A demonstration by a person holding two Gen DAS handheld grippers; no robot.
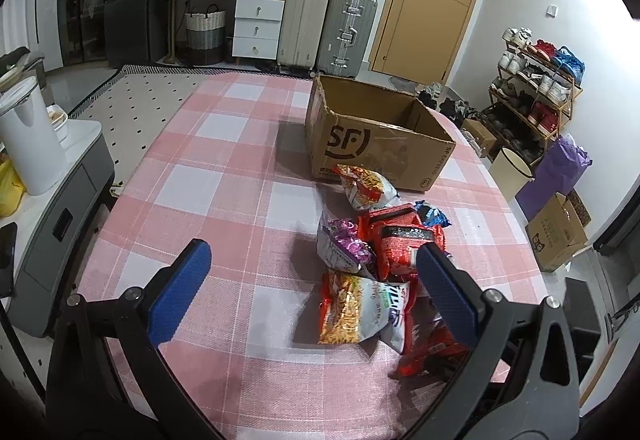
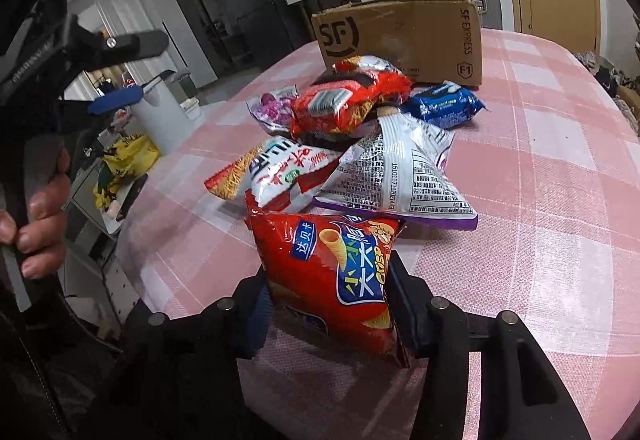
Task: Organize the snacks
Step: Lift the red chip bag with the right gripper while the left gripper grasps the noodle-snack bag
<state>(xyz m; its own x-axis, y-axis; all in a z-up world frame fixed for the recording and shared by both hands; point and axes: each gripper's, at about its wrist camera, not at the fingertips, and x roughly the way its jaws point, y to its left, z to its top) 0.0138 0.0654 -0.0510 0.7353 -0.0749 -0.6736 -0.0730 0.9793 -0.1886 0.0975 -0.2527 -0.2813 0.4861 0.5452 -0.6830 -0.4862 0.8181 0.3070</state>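
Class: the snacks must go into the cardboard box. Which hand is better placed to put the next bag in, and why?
The right. The right gripper is already shut on the red crisp bag, ready to carry to the cardboard box. The left gripper is open and holds nothing.

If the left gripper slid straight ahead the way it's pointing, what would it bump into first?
Probably just the checked tablecloth. The left gripper has its jaws wide open and tilts down toward bare cloth, with the snack pile off to its right side. Its right finger might brush the red bag, though depth is hard to judge.
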